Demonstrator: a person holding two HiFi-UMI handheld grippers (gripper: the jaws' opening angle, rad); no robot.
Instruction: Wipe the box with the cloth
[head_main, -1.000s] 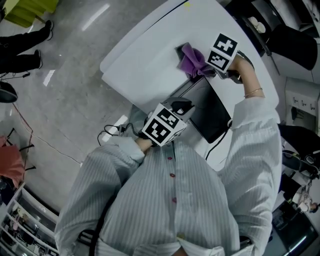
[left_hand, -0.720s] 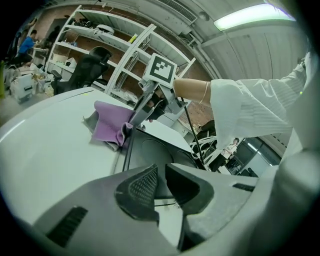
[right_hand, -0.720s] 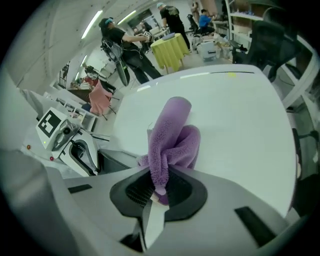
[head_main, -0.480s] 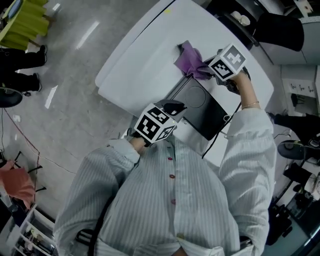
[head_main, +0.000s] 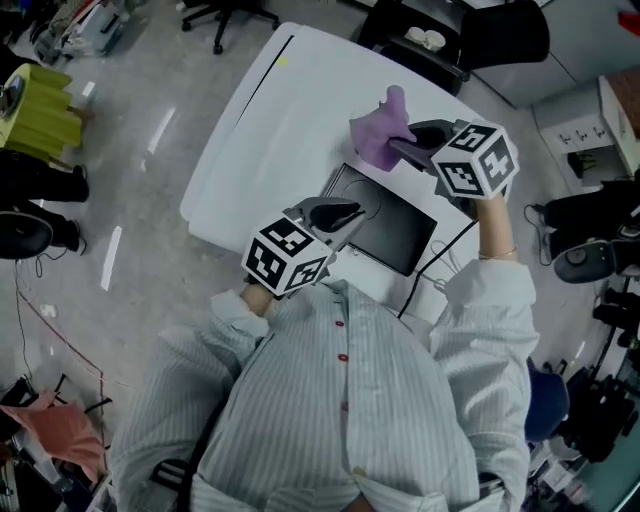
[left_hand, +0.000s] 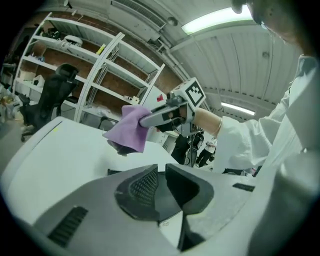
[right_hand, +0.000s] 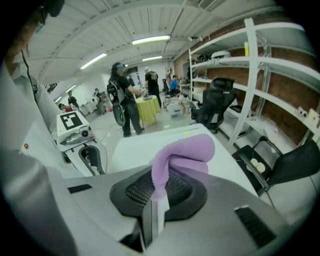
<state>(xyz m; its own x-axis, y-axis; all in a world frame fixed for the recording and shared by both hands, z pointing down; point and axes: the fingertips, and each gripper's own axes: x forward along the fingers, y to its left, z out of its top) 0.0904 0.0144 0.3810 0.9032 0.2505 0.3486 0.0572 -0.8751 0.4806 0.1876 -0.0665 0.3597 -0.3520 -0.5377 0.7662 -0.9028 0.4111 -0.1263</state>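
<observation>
1. The right gripper (head_main: 408, 150) has its fingers (right_hand: 186, 194) closed on the purple cloth (head_main: 378, 138). One fold is pinched between the pads and the rest bulges out past the tips
2. The cloth hangs clear above the white table (head_main: 255, 150). It is near the far end of the box (head_main: 392, 228) and not touching it
3. The box is flat and black and lies on the table, close to the edge where the person stands
4. The left gripper (head_main: 335, 212) hovers over the box's near left corner. Its fingers (left_hand: 142, 186) stand a little apart with nothing between them, and the box's dark top shows through the gap
5. In the left gripper view, the right gripper reaches in from the right, held up off the table, with the cloth drooping from its tips
6. Beyond the table, the right gripper view shows shelves (right_hand: 260, 65) along a brick wall, a black chair (right_hand: 217, 105) beside them, and people (right_hand: 125, 100) standing farther back on the floor
</observation>
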